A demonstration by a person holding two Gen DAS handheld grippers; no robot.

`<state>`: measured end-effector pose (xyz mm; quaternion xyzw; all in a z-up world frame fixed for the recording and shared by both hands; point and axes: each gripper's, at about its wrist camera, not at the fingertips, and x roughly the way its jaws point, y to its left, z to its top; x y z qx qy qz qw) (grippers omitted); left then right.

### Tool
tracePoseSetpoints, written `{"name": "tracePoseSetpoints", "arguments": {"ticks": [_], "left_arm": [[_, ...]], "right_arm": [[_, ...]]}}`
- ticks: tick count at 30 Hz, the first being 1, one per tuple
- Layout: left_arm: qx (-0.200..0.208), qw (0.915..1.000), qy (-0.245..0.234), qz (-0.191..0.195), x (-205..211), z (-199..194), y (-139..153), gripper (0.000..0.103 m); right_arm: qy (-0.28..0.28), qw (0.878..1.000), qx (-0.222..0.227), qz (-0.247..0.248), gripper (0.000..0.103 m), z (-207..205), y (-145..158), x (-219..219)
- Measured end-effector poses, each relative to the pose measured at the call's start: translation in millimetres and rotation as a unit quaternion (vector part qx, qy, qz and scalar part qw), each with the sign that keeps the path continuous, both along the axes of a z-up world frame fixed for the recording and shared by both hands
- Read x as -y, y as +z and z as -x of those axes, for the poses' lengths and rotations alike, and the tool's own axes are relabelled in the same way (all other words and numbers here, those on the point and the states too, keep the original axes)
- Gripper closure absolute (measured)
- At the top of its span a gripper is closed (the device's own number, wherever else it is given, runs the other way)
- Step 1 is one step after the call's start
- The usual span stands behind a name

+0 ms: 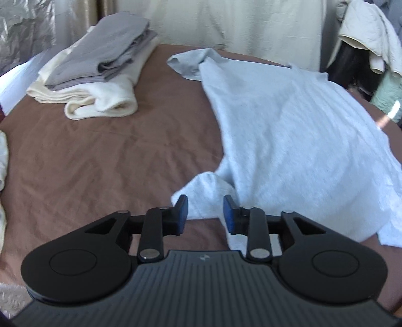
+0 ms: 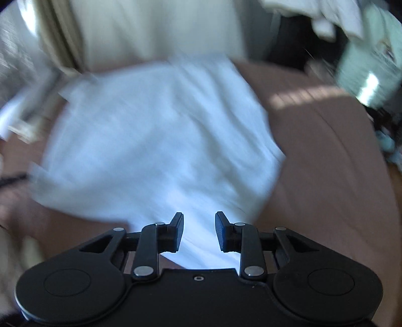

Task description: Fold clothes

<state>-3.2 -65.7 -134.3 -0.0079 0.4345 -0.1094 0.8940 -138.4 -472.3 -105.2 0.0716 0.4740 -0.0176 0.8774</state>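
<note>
1. While my left tongs (image 1: 204,213) hang over the near edge of the bed, their blue pads (image 1: 182,210) stand partly apart with nothing pinched; a bunched corner of the shirt (image 1: 289,125) shows in the gap, beyond the tips, not gripped.
2. My right tongs (image 2: 198,230) also stand partly apart and empty, tilted down over the same shirt (image 2: 155,140); its pale cloth fills the gap between the dark fingers (image 2: 177,232), but neither pad presses on it.
3. From the left view, the shirt is light blue and lies spread over the right half of the sheet (image 1: 105,156), rumpled at the near corner, with a sleeve or flap sticking out at the far end toward the headboard side.
4. From the right view, everything is heavily blurred; I can only tell that the shirt lies on the brown sheet (image 2: 326,163), with bare sheet to its right.
5. Farther off, at the left rear of the bed, a folded stack (image 1: 100,63) sits well apart from the shirt: grey pieces on top of cream ones.
6. Behind the bed hangs a pale curtain (image 1: 251,22).
7. At the far right, more clothes (image 1: 369,35) are draped in a heap beside the bed.
</note>
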Motion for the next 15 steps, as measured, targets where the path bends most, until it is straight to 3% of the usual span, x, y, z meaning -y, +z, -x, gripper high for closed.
{"name": "tracePoseSetpoints", "arguments": {"ticks": [3,6,9,15], "left_arm": [[0.002,0.9998,0.02,-0.007,-6,-2,-3,0.07],[-0.01,0.9987,0.043,0.025,-20,-5,-6,0.063],[-0.038,0.9956,0.063,0.059,-33,-8,-14,0.063],[-0.068,0.9866,0.088,0.119,-53,-7,-28,0.062]], "right_arm": [[0.039,0.998,0.04,-0.002,0.063,-14,18,-40],[0.08,0.994,0.07,-0.026,0.061,-36,16,-81],[0.109,0.989,0.079,-0.057,0.061,-64,-4,-124],[0.12,0.987,0.049,-0.096,0.061,-107,-63,-202]]}}
